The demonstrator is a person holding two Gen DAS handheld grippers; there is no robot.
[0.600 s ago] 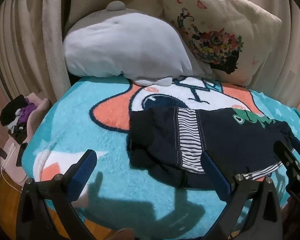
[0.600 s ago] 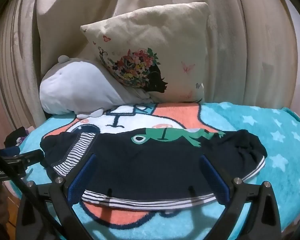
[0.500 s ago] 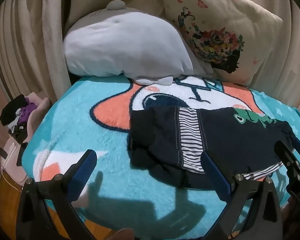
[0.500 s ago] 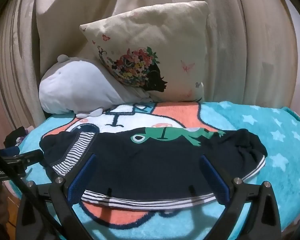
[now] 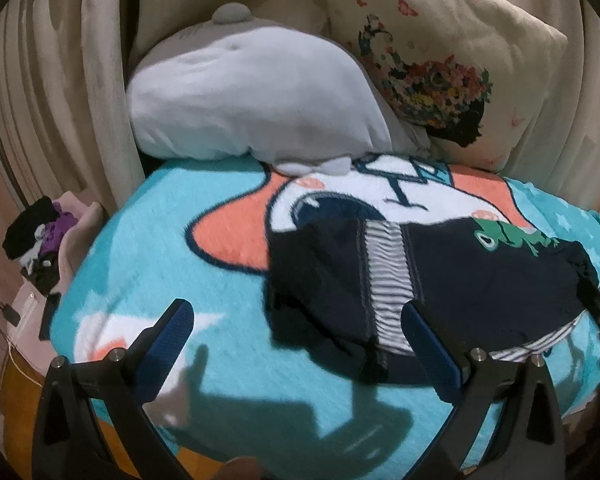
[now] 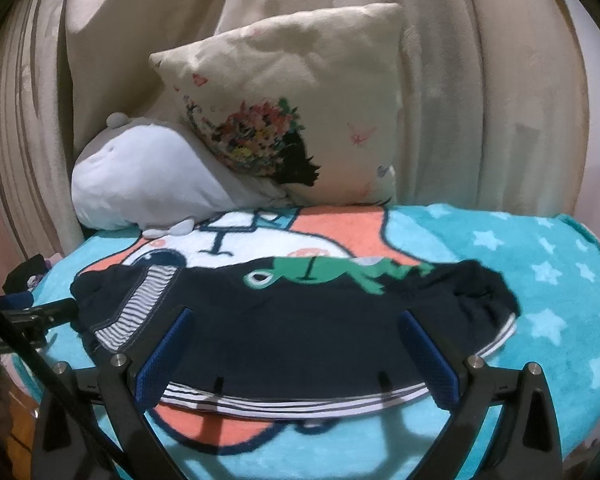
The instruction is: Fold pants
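The small dark navy pants with a striped side panel and a green frog print (image 6: 292, 320) lie flat on the fluffy turquoise blanket with white stars and an orange-and-white cartoon figure (image 6: 540, 280), which covers the bed. Their long axis runs from side to side across both views. In the right wrist view the end with the navy-and-white striped panel (image 6: 136, 308) points to the left, and the gathered, rumpled end points to the right, with a striped hem edge showing along the near side. In the left wrist view the pants (image 5: 460, 280) sit in the right half of the picture, the striped panel (image 5: 388, 280) running from far to near.

The right tongs (image 6: 296, 360) stand wide, the blue pads hanging over the near edge of the pants with nothing gripped between them. The left tongs (image 5: 300, 356) are likewise wide and empty; one pad is over the bare blanket, the other over the near edge of the pants by the striped panel.

Behind the pants, at the head of the bed, a grey-and-white plush pillow shaped like a round animal (image 5: 252, 100) lies beside a cream cushion printed with a floral head silhouette (image 6: 292, 112), which leans against pale beige curtains (image 6: 480, 80). Off the bed's left edge is a heap of dark and purple clothing (image 5: 40, 232).
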